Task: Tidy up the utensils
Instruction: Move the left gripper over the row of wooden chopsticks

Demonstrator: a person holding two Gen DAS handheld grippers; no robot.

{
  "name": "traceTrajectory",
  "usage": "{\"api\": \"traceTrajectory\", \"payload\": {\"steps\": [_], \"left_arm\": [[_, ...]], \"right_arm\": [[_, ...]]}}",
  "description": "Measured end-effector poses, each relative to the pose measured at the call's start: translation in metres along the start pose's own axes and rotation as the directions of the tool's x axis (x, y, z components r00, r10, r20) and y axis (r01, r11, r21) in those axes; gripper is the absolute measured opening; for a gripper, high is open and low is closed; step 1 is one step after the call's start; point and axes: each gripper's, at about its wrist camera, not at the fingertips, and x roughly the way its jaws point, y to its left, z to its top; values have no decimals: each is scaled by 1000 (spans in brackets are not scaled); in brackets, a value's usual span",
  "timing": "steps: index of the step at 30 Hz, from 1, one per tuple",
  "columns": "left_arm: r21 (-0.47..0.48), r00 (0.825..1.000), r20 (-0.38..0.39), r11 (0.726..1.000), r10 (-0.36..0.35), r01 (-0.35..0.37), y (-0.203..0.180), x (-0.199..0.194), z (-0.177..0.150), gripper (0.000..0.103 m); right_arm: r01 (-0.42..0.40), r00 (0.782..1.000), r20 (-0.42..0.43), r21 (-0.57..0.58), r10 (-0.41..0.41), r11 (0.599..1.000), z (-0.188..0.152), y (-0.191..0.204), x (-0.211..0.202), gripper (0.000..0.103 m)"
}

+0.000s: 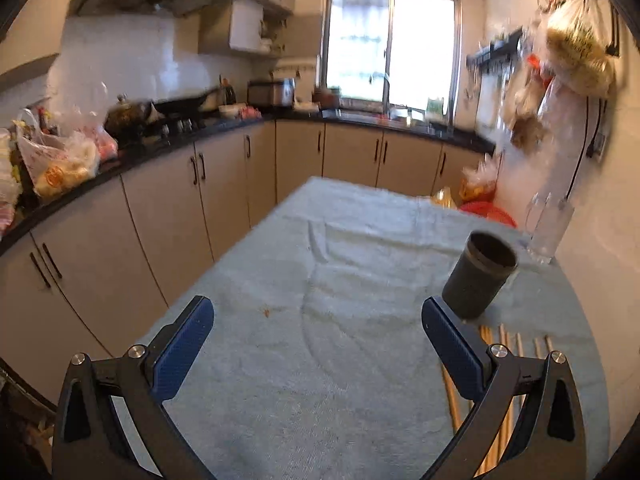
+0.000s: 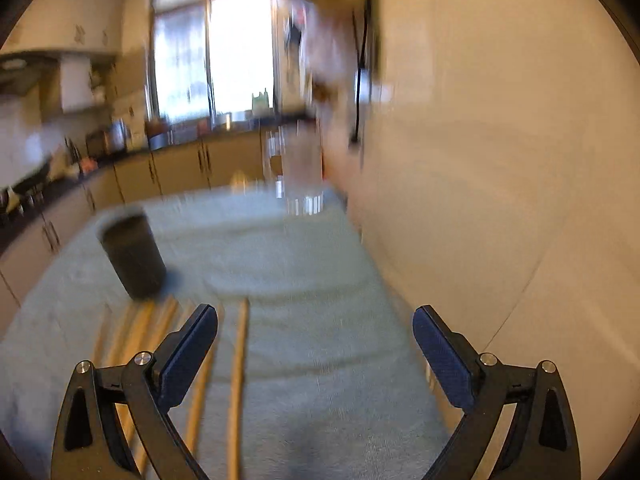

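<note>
Over the grey-clothed table (image 1: 320, 360), our dark holder cup (image 2: 132, 254) stands ahead and left of the right gripper (image 2: 316, 354), both grippers spread wide and empty. The chopsticks (image 2: 237, 380) lie lengthwise just below its left finger, nearer it than our left gripper (image 1: 318, 350).

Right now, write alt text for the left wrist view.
The open left gripper hovers over a table covered in pale blue-grey cloth. A dark cylindrical cup stands ahead on the right, with light wooden chopsticks lying near it and a clear glass behind by the wall.
</note>
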Motion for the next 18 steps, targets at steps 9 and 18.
{"api": "traceTrajectory", "payload": {"steps": [9, 18], "left_arm": [[7, 991, -13, 991, -136, 136, -10, -43, -4, 103], [118, 991, -67, 985, -116, 124, -39, -50, -34, 103]], "right_arm": [[-41, 995, 86, -31, 43, 999, -4, 28, -39, 102], [-128, 991, -34, -48, 126, 991, -18, 54, -47, 102]]}}
